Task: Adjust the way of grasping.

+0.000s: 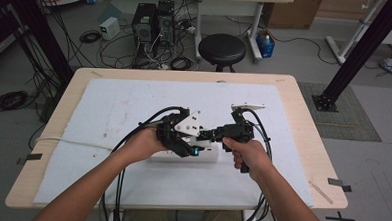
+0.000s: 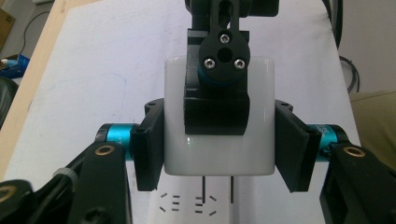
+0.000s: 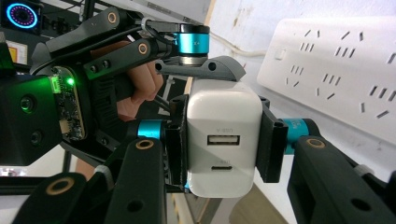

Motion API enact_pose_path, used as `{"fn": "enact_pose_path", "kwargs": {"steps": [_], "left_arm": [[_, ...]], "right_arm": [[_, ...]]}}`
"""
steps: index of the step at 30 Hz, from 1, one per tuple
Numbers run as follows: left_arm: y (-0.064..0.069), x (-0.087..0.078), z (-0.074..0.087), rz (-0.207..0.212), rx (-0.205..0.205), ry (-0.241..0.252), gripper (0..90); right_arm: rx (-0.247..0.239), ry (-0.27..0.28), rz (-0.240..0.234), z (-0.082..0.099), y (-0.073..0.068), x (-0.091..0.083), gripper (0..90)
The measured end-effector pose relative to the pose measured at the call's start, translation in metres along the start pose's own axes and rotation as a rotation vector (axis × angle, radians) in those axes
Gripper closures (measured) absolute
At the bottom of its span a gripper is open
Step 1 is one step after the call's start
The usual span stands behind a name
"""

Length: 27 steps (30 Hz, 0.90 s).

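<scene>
A white USB charger [image 2: 187, 158] hangs just above a white power strip [image 2: 182, 207], with its two metal prongs [image 2: 204, 186] pointing down at the strip's slots. My left gripper [image 2: 220, 151] is shut on the charger's two sides. My right gripper [image 3: 219, 149] is shut on it too, its pads on the other pair of sides, and the charger's [image 3: 224, 116] port face looks toward that camera. In the high view both grippers, left [image 1: 195, 140] and right [image 1: 209, 135], meet at mid-table over the power strip [image 1: 209, 155].
A white mat [image 1: 124, 107] covers most of the wooden table [image 1: 303, 120]. Black cables trail from both grippers toward the front edge. Beyond the table stand a black stool [image 1: 221, 49] and computer towers [image 1: 153, 21] amid floor cables.
</scene>
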<state>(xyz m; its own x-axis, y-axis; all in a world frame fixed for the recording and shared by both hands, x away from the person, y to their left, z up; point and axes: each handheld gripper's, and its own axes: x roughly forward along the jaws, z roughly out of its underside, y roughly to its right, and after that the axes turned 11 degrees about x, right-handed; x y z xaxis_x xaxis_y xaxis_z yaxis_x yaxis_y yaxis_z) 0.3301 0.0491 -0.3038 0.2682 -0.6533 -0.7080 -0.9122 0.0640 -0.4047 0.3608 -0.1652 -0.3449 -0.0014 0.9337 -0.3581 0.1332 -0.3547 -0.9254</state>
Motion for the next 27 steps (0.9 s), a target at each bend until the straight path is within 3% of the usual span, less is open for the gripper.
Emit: {"fn": "enact_pose_path", "kwargs": {"steps": [2, 5, 7, 10, 13, 15, 18, 21, 26, 27], "left_arm": [[0.000, 0.001, -0.001, -0.017, -0.006, -0.016, 41.7], [-0.003, -0.001, 0.001, -0.063, -0.068, -0.028, 25.0], [-0.005, -0.006, 0.006, -0.069, -0.102, -0.021, 24.0], [-0.009, -0.011, 0.015, -0.050, -0.170, -0.050, 19.5], [-0.014, -0.014, 0.028, 0.001, -0.282, -0.078, 19.5], [-0.016, -0.017, 0.036, 0.011, -0.333, -0.106, 19.5], [-0.019, -0.023, 0.050, 0.028, -0.378, -0.163, 19.5], [-0.022, -0.029, 0.063, 0.019, -0.411, -0.234, 19.5], [-0.025, -0.044, 0.086, 0.001, -0.481, -0.328, 19.5], [-0.026, -0.049, 0.091, 0.005, -0.464, -0.363, 19.4]], "right_arm": [[-0.024, 0.016, 0.005, 0.000, 0.000, 0.000, 62.1], [-0.079, 0.046, 0.038, 0.000, 0.000, -0.004, 62.2], [-0.132, 0.069, 0.068, 0.000, 0.000, -0.009, 62.2], [-0.175, 0.106, 0.123, 0.000, 0.001, -0.020, 62.2], [-0.211, 0.130, 0.179, -0.001, 0.003, -0.030, 62.2], [-0.229, 0.147, 0.214, -0.001, 0.005, -0.038, 62.2], [-0.269, 0.165, 0.317, -0.001, 0.004, -0.049, 62.2], [-0.319, 0.170, 0.367, 0.000, 0.001, -0.057, 62.1], [-0.444, 0.132, 0.531, 0.001, -0.008, -0.065, 62.1], [-0.474, 0.117, 0.567, 0.001, -0.009, -0.066, 62.1]]}}
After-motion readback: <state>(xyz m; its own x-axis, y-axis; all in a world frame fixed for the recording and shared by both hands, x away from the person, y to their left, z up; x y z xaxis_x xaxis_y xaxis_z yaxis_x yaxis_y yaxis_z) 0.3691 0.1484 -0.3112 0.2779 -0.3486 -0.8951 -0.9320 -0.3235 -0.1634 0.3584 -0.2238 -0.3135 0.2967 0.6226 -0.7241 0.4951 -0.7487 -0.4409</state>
